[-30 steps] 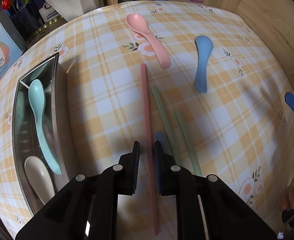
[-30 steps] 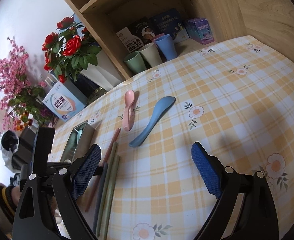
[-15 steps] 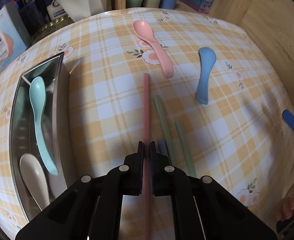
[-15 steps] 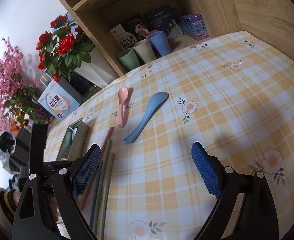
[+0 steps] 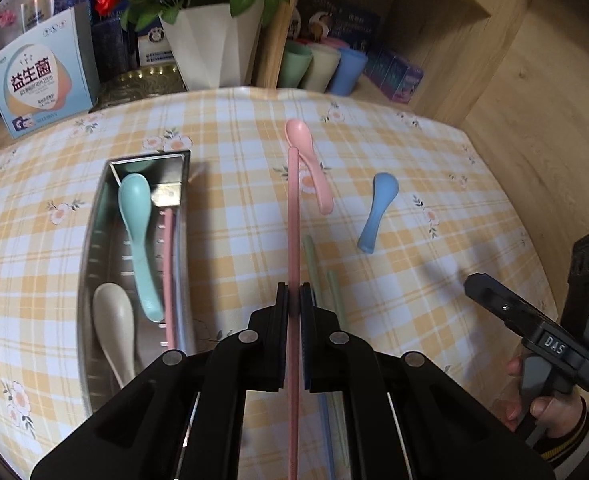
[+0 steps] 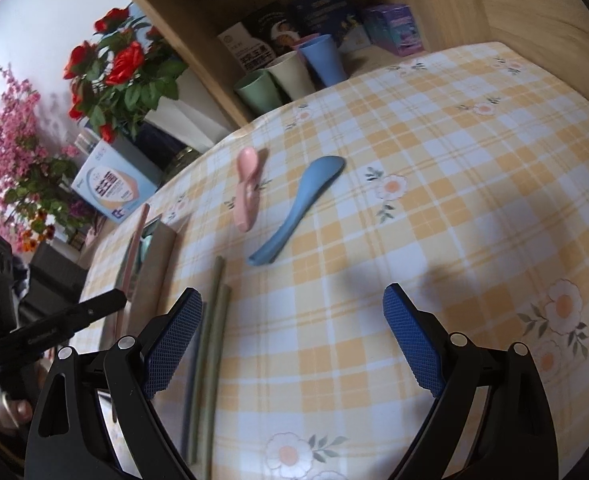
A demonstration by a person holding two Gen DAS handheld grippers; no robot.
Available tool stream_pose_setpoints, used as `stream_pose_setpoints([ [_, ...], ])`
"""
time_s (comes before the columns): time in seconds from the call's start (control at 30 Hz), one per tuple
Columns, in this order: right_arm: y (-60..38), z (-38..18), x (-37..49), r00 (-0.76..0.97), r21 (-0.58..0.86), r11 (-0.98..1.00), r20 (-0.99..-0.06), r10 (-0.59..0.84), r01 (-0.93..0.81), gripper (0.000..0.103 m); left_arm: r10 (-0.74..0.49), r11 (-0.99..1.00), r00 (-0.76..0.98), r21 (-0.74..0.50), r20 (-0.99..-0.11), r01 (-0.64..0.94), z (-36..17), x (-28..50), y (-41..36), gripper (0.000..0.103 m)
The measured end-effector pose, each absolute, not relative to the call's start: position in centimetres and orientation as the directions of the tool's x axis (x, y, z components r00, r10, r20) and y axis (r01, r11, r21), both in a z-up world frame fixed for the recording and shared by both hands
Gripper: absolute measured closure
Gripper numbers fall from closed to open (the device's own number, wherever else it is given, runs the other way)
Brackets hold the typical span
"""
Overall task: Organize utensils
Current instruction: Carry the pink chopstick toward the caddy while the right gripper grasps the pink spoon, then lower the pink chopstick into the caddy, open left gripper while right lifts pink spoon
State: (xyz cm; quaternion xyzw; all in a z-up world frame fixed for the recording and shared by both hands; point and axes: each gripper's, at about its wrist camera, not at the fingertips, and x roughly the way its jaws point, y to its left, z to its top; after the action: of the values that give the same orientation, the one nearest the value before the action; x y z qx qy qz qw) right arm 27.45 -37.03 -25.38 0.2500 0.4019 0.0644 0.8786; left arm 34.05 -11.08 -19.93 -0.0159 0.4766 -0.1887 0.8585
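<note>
My left gripper (image 5: 293, 305) is matt black plastic with small bright metal pins at its joints, and it pinches a smooth, matt pink chopstick (image 5: 293, 220). My right gripper (image 6: 290, 344) has the same black plastic, its pads (image 6: 412, 344) covered in rough blue gridded rubber. The tray (image 5: 94, 248) is shiny, mirror-like metal. Inside it lie a teal spoon (image 5: 138, 232) and a cream spoon (image 5: 114, 328), both smooth matt plastic. Just beside the tray, the tablecloth (image 5: 234, 240) looks slick and faintly glossy. Beyond the tray, the shelf (image 5: 434, 40) is matt grained wood, and the box (image 5: 40, 88) is printed cardboard.
</note>
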Motion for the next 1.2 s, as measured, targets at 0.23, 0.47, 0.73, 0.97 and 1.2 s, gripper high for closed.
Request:
stream_pose_setpoints([
  [0.23,-35.4,-24.9,29.4,0.644,0.415,0.910,-0.693,0.325,-0.013,0.023,-0.356,0.927,0.532,-0.219,-0.769,0.304,-18.1,33.3,-8.9,0.097],
  [0.47,-32.4,-24.2,35.4,0.596,0.358,0.928,-0.724,0.348,-0.107,0.042,-0.350,0.936,0.565,-0.247,-0.747,0.253,-17.4,33.6,-5.2,0.097],
  [0.73,-27.5,-25.2,43.3,0.548,0.234,0.964,-0.793,0.266,-0.129,0.057,-0.336,0.941,0.575,-0.297,-0.746,0.164,-18.0,34.7,-0.3,0.097],
  [0.97,-26.5,-27.6,47.5,0.499,0.181,0.982,-0.848,0.181,-0.049,0.060,-0.352,0.931,0.559,-0.342,-0.751,0.127,-19.2,35.2,1.5,0.097],
  [1.2,-26.7,-28.7,48.1,0.455,0.199,0.980,-0.874,0.168,0.020,0.088,-0.364,0.926,0.550,-0.358,-0.752,0.122,-19.9,35.6,1.5,0.097],
])
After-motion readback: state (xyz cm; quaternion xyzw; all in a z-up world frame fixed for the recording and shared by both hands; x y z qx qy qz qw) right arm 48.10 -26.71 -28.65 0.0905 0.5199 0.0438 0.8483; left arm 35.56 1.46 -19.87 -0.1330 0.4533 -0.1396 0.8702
